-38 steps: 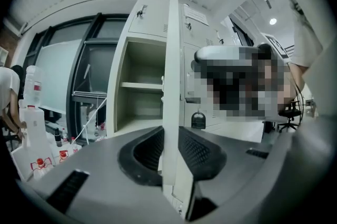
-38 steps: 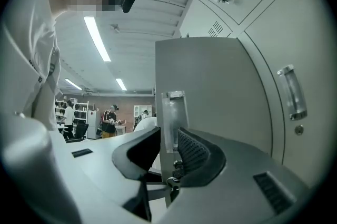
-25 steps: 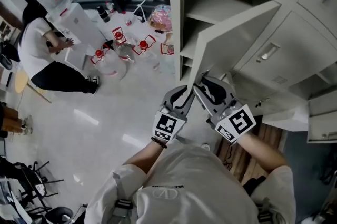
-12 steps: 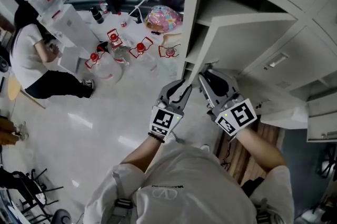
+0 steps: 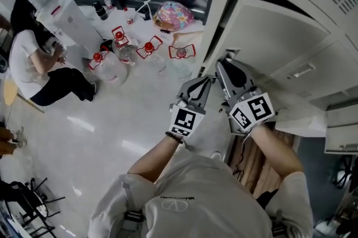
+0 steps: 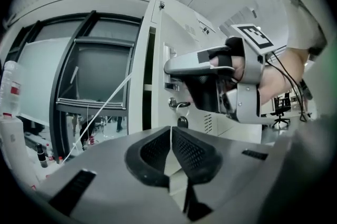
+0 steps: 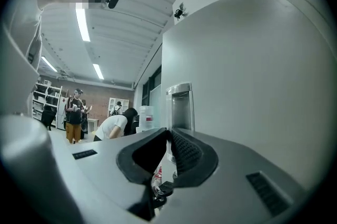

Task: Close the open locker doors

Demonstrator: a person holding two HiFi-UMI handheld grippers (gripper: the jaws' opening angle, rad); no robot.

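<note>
The pale grey locker door (image 5: 277, 35) stands almost flush with the cabinet, with a dark gap left along its top edge. My right gripper (image 5: 225, 57) has its tips against the door's free edge, below the recessed handle (image 7: 180, 107). Its jaws have just been closing, meet at the tips (image 7: 168, 134), and hold nothing. My left gripper (image 5: 208, 80) sits just left of it, off the door. Its jaws have also just been closing, stand shut and hold nothing (image 6: 171, 130). In the left gripper view the right gripper (image 6: 168, 67) presses near a key lock (image 6: 179, 105).
A person in a white shirt (image 5: 33, 57) crouches by a water dispenser (image 5: 61, 7) at the left. Water jugs with red handles (image 5: 120, 49) and a colourful bag (image 5: 173, 12) lie on the floor ahead. Another pale door (image 5: 305, 122) juts out at lower right.
The locker door has swung from wide open to almost closed. Both grippers have moved forward with it, and both pairs of jaws have closed from a wide gap.
</note>
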